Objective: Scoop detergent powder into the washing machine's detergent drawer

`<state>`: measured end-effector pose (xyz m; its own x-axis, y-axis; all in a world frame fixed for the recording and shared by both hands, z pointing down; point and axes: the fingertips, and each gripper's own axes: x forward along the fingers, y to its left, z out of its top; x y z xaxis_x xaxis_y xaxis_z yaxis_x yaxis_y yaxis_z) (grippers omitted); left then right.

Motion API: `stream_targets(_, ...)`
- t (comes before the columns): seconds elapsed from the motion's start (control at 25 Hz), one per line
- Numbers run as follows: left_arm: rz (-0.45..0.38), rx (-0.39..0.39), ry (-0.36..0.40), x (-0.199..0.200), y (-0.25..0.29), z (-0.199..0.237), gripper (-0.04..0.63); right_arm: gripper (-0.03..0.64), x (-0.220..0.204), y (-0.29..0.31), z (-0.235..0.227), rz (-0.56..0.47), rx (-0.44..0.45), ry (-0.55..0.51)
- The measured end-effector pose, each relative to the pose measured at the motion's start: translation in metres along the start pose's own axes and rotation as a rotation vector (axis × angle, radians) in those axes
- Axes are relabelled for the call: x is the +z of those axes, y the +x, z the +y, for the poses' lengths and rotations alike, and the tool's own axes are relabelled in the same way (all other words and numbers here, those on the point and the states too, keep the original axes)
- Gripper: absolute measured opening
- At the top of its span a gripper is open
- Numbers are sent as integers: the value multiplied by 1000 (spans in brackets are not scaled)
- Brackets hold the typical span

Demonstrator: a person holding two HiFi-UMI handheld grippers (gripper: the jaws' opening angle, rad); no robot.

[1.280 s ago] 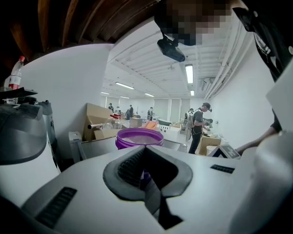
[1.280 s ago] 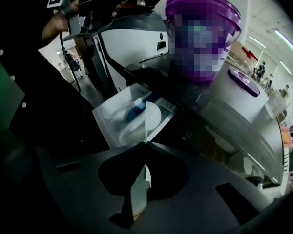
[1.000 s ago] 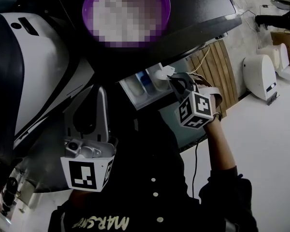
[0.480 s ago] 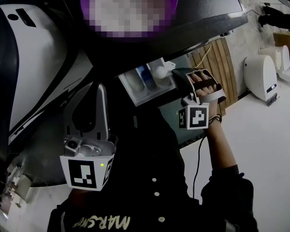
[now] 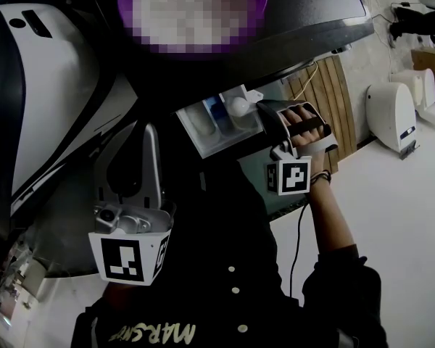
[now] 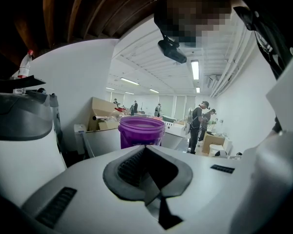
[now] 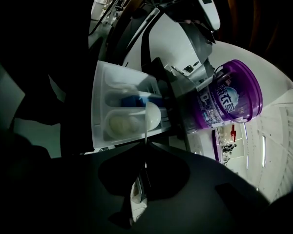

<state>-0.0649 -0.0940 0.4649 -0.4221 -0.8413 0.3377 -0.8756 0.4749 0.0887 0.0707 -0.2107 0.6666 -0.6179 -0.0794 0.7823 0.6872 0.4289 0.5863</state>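
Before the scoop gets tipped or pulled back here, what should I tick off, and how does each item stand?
1. The detergent drawer is pulled open: ok.
2. The right gripper is shut on the handle of the scoop: ok.
3. The scoop's bowl is over the drawer's compartments: ok, as the right gripper view shows it.
4. Any powder left in the scoop: cannot tell, its inside does not show.
5. The left gripper is out of the way: ok, jaws together with nothing between them, held apart from the drawer in the head view.
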Motion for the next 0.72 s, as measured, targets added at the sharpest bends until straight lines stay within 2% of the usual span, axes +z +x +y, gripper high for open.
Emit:
stream_targets(0.12, -3, 2, 4, 3, 0, 1, 14, 32, 3, -2, -2, -19, 23, 45)
stream_targets(0.2, -8, 5, 8, 6, 0, 2, 14, 32, 8, -5, -4, -47, 79, 115)
stream_targets(0.4, -32, 6, 20, 20, 2, 5, 14, 32, 14, -16, -2, -94, 279, 344)
stream_targets(0.52, -57, 3, 28, 34, 1, 5, 14, 32, 17, -26, -6, -133, 390, 531)
stream_targets(0.72, -109, -3, 45, 61, 1, 7, 14, 32, 33, -51, -34, -268, 488, 756)
